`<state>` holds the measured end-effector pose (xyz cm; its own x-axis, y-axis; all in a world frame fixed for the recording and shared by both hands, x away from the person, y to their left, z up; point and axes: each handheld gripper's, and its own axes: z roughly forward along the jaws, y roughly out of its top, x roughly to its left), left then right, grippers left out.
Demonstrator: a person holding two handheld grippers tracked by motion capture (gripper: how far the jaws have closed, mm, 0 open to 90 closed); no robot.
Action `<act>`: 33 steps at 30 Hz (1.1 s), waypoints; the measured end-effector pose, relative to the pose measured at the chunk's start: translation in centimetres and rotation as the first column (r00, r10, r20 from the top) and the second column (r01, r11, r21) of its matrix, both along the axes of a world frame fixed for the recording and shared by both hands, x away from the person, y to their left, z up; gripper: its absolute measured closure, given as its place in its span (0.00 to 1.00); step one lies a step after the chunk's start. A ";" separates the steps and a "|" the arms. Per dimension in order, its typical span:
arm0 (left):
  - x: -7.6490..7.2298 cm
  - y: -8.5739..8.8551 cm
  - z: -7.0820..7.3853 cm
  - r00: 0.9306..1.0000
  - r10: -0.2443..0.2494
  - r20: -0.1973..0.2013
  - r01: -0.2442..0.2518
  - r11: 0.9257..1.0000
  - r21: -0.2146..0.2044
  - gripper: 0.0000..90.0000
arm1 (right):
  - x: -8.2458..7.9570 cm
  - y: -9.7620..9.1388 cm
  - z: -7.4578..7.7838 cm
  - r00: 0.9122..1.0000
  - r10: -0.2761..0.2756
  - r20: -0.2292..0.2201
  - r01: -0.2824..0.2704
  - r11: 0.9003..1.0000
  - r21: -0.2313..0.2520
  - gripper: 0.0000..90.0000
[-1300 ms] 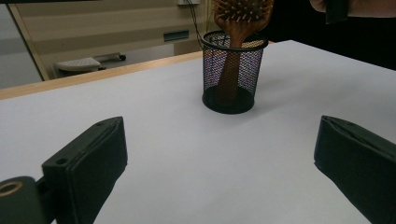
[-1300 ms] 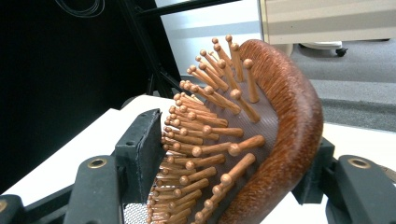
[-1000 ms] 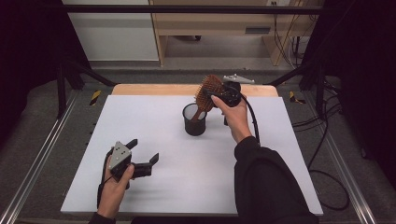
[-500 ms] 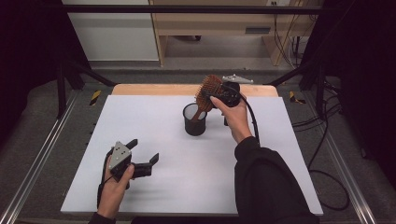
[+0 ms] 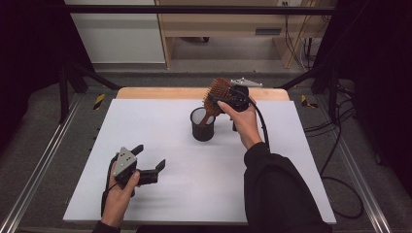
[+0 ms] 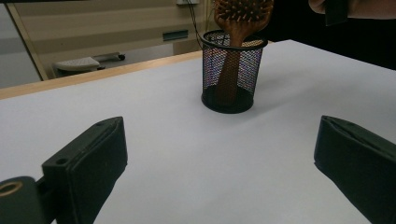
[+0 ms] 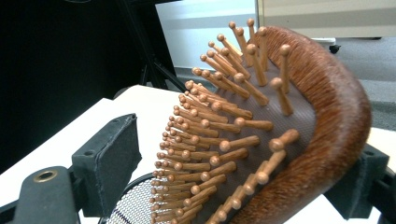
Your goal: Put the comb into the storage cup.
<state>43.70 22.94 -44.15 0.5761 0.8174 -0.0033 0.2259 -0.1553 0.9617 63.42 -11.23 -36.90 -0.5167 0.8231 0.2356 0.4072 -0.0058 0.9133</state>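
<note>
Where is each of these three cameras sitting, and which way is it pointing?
High view: above the person's side, looking forward and down at the table; both forearms, left gripper, right gripper.
Left gripper view: low over the table, facing the mesh cup; its own open jaws.
Right gripper view: close behind the hairbrush; its jaws, just opening, flank the head.
All three share brush and cup.

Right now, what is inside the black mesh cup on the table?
The mesh cup holds the wooden hairbrush, handle down, head sticking out above the rim. Through the mesh only the handle shows. The cup's dark bottom hides whether anything small lies there.
</note>
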 end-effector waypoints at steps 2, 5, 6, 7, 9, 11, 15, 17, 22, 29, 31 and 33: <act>0.0 0.0 0.0 1.000 0.000 0.001 0.000 1.000 0.000 0.03 | 0.0 0.0 0.0 1.000 0.000 0.001 0.000 1.000 -0.005 0.16; 0.0 0.0 0.0 1.000 0.000 0.000 0.000 1.000 0.000 0.03 | -0.1 0.0 0.0 1.000 -0.002 -0.003 0.002 1.000 -0.008 0.14; 0.0 0.0 0.0 1.000 0.000 0.000 0.000 1.000 0.000 0.03 | -0.1 0.0 0.0 1.000 -0.003 -0.003 0.003 1.000 -0.010 0.13; 0.0 0.0 0.0 1.000 -0.001 0.000 0.001 1.000 -0.001 0.03 | -0.1 0.0 0.0 1.000 -0.005 -0.005 0.005 1.000 -0.011 0.12; 0.0 0.0 0.0 1.000 0.000 -0.001 0.000 1.000 -0.001 0.03 | -0.1 -0.1 0.0 1.000 -0.006 -0.007 0.006 1.000 -0.010 0.12; 0.0 0.0 0.0 1.000 0.000 0.000 0.000 1.000 0.000 0.03 | -0.2 -0.1 0.0 1.000 -0.010 0.002 0.010 1.000 -0.019 0.12; 0.0 0.0 0.0 1.000 0.000 0.000 0.000 1.000 0.000 0.03 | -0.3 -0.1 0.2 1.000 -0.013 0.009 0.013 1.000 -0.027 0.10; 0.0 0.0 0.0 1.000 0.001 0.000 -0.001 1.000 -0.001 0.03 | -0.5 -0.2 0.3 1.000 -0.018 0.017 0.018 0.999 -0.041 0.09; 0.0 0.0 0.0 1.000 0.001 0.001 -0.001 1.000 -0.001 0.03 | -1.0 -0.4 0.7 0.998 -0.041 0.046 0.045 0.996 -0.080 0.09; 0.0 0.1 0.0 1.000 0.004 0.001 -0.004 1.000 -0.002 0.03 | -1.9 -1.2 1.1 0.994 -0.080 0.075 0.085 0.994 -0.066 0.09; 0.0 0.1 0.0 1.000 0.005 0.000 -0.005 1.000 -0.002 0.03 | -2.2 -1.5 1.3 0.992 -0.087 0.086 0.093 0.994 -0.060 0.08; 0.0 0.0 0.0 1.000 0.004 0.001 -0.004 1.000 -0.002 0.03 | -2.5 -1.7 1.5 0.991 -0.093 0.098 0.099 0.994 -0.056 0.08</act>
<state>43.66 22.98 -44.13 0.5725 0.8199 -0.0048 0.2259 -0.1521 0.9622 60.87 -12.93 -35.36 -0.4525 0.8811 0.1376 0.3190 0.0158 0.9476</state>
